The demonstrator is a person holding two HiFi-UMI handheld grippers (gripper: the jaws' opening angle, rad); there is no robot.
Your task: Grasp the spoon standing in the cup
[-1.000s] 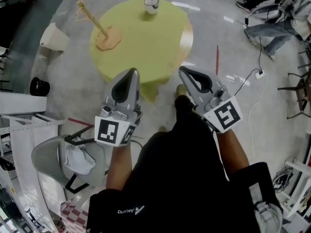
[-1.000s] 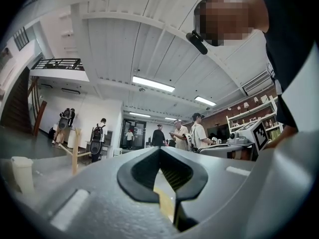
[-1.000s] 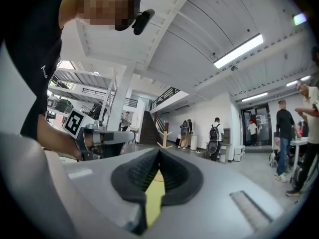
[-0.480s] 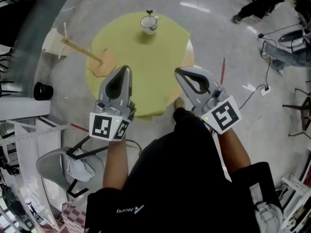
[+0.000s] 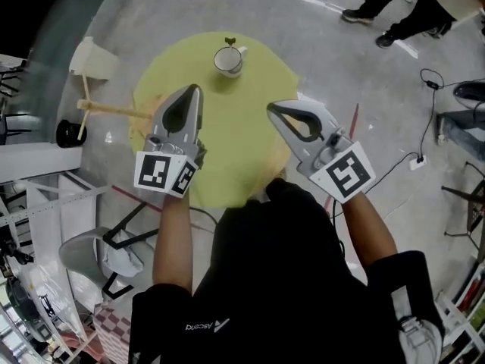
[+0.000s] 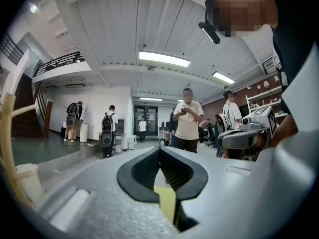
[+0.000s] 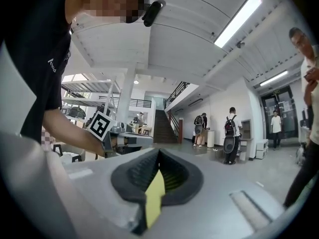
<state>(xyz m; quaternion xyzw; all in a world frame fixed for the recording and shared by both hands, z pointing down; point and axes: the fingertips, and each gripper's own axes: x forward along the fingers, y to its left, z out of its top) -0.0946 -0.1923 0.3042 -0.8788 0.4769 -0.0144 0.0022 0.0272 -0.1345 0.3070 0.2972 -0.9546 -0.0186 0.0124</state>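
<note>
A white cup stands at the far side of the round yellow table; a thin dark spoon sticks up out of it. My left gripper hovers over the table's left half, its tip short of the cup, jaws shut and empty. The right gripper hangs over the table's right half, also shut with nothing in it. In the left gripper view and the right gripper view the closed jaws point out into the hall; cup and spoon do not show there.
A wooden peg stand rests at the table's left edge. A white bin and a black pot sit on the floor at left, a grey chair near me. Cables trail right. A person's legs show far right.
Both grippers have moved forward from in front of the table to over its near half, still shut. The table and cup have come nearer in the head view.
</note>
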